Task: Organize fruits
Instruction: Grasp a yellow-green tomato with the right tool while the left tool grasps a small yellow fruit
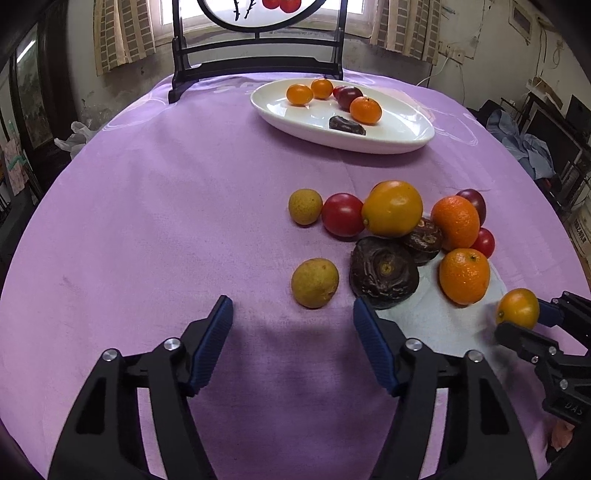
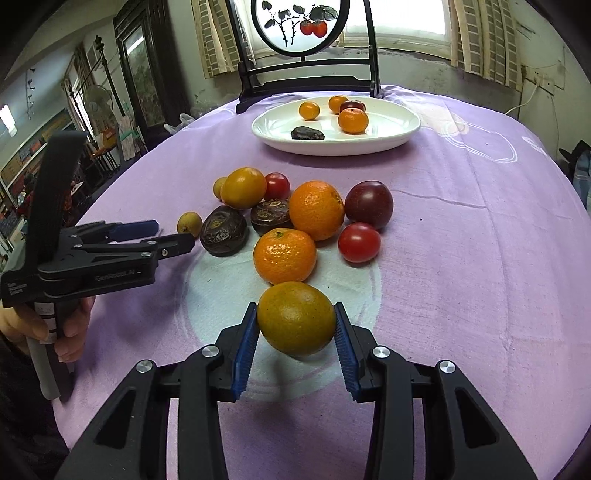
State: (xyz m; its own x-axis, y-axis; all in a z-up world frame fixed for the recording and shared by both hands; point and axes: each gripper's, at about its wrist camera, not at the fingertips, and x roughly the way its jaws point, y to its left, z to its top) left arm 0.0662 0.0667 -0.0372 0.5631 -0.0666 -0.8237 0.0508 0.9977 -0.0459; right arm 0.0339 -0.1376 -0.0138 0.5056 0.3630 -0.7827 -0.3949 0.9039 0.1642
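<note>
My right gripper [image 2: 295,311] is shut on a yellow-orange citrus [image 2: 296,318], held just above the purple cloth; the left wrist view shows the same citrus [image 1: 517,308] at the far right. My left gripper [image 1: 292,306] stands open with nothing between its pads. A small yellow-green fruit [image 1: 314,282] lies just beyond its fingertips. A pile of fruit [image 2: 316,208] lies mid-table: oranges, red tomatoes, dark wrinkled fruits and a plum. The white oval plate [image 2: 332,149] at the back holds several small fruits.
A black stand with a round painted panel [image 2: 301,26] rises behind the plate at the table's far edge. A hand [image 2: 70,332] holds the left gripper [image 2: 173,233] at the left. A pale round patch [image 2: 221,288] marks the cloth under the pile.
</note>
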